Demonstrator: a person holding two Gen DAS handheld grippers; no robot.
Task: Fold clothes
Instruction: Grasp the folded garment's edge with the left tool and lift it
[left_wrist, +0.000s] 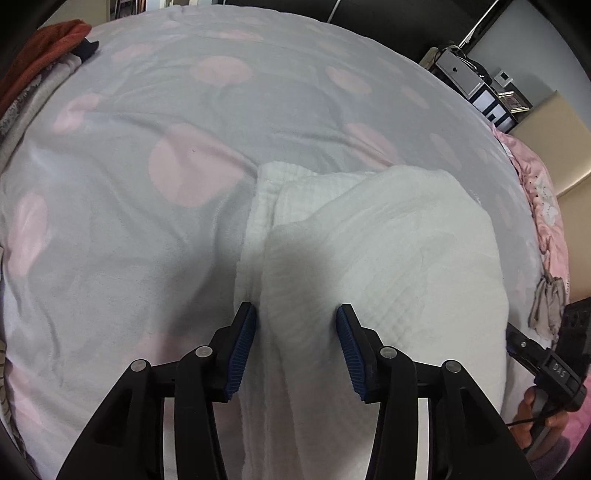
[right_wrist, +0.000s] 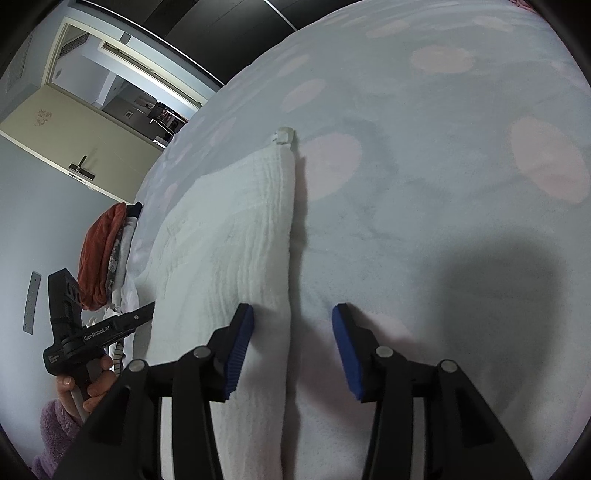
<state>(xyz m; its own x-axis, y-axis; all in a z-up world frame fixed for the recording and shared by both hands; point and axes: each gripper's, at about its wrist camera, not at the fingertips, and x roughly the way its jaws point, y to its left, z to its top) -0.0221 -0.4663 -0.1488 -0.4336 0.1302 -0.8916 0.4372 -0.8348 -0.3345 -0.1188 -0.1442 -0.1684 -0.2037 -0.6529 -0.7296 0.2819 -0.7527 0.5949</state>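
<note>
A white textured cloth (left_wrist: 369, 251) lies folded on the bed, with a raised fold running toward the camera. My left gripper (left_wrist: 296, 332) is open, its blue pads on either side of that fold near the cloth's near left edge. In the right wrist view the same cloth (right_wrist: 229, 236) lies flat with a thick folded right edge and a small white tag (right_wrist: 283, 134) at its far corner. My right gripper (right_wrist: 292, 332) is open and straddles that right edge. Neither gripper is closed on the cloth.
The bed has a pale grey cover with pink dots (left_wrist: 184, 166). A pile of folded clothes topped by a rust-red one (right_wrist: 103, 254) sits at the bed's edge, also in the left wrist view (left_wrist: 48, 48). A pink quilt (left_wrist: 543, 206) lies along the right side.
</note>
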